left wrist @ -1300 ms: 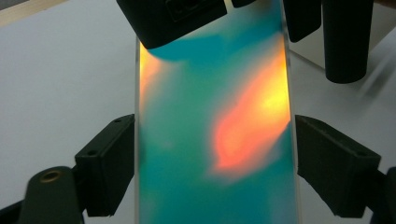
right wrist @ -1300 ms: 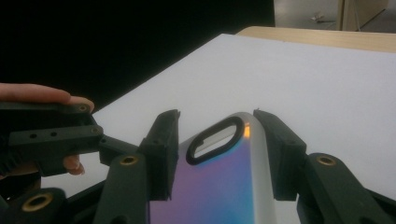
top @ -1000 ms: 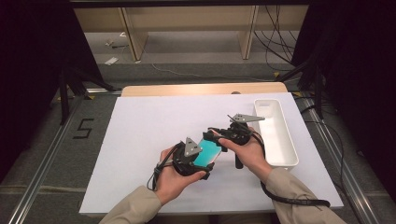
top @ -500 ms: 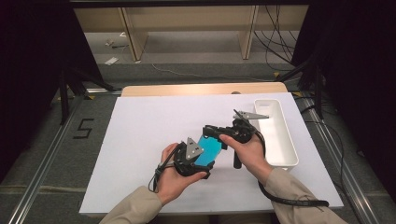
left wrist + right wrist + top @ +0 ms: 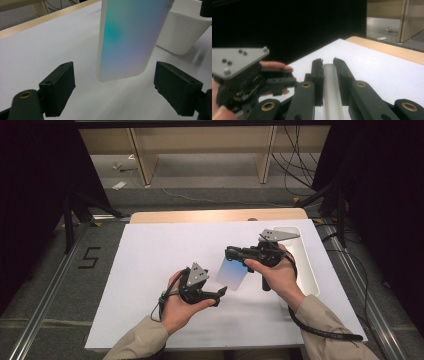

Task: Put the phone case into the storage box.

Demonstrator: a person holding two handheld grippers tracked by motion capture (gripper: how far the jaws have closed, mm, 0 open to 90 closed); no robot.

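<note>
Left gripper [image 5: 212, 296]: it is nearest to the person, held low over the table, and its jaws are spread wide with nothing between them. In the left gripper view the two black pads [image 5: 59, 86] stand well apart, one on each side of the hanging object.

Held object: a thin flat rounded-corner phone case with a pale blue-to-violet shimmer [image 5: 130, 40] hangs just ahead of the left gripper's open jaws, with its lower edge above the table and free of it.

Right gripper [image 5: 231, 254]: it is farther from the person, and its jaws are pressed together on the upper edge of the case. In the right gripper view the edge runs as a grey strip between the pads.

Handling, as a judgement: the case looks light, thin and somewhat flexible, with a smooth surface that may slip. A good hold is across the flat faces near the lower edge, without a hard squeeze.

Beyond: a white rectangular plastic bin [image 5: 307, 270] stands on the white table sheet [image 5: 150, 255], past the right gripper.
</note>
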